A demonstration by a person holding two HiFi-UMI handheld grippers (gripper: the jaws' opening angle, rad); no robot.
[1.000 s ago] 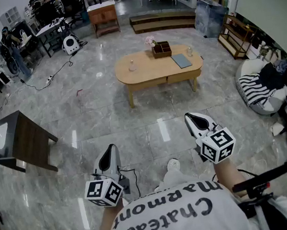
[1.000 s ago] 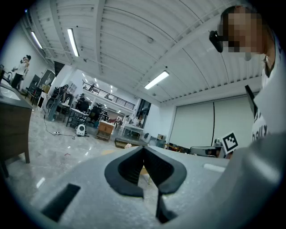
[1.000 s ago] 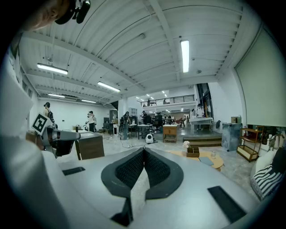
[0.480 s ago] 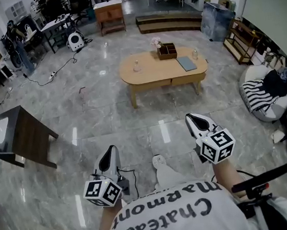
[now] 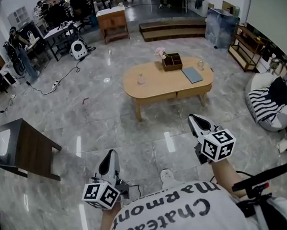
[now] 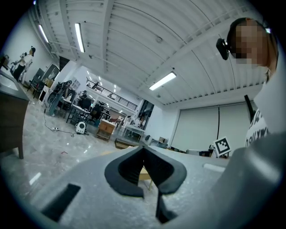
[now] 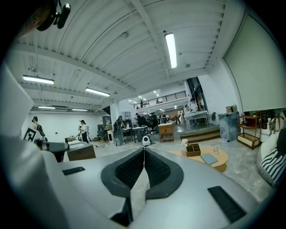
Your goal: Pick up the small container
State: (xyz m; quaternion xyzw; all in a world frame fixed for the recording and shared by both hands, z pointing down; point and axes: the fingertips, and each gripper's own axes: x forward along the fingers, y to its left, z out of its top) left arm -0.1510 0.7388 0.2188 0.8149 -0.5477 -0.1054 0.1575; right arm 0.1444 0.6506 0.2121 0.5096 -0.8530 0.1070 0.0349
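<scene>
Oval wooden table [image 5: 168, 81] stands well ahead of both grippers. Left gripper [image 5: 108, 156] and right gripper [image 5: 195, 120]: jaws closed together, nothing between them. Small container [image 5: 200, 65] sits on the table, far ahead of the right gripper.

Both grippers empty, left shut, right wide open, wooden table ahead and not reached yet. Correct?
Not quite. The right gripper is not wide open: the right gripper view shows its jaws together with nothing between them. The rest holds: the left gripper is shut and empty, and the wooden table lies ahead across the floor, not reached yet.
</scene>
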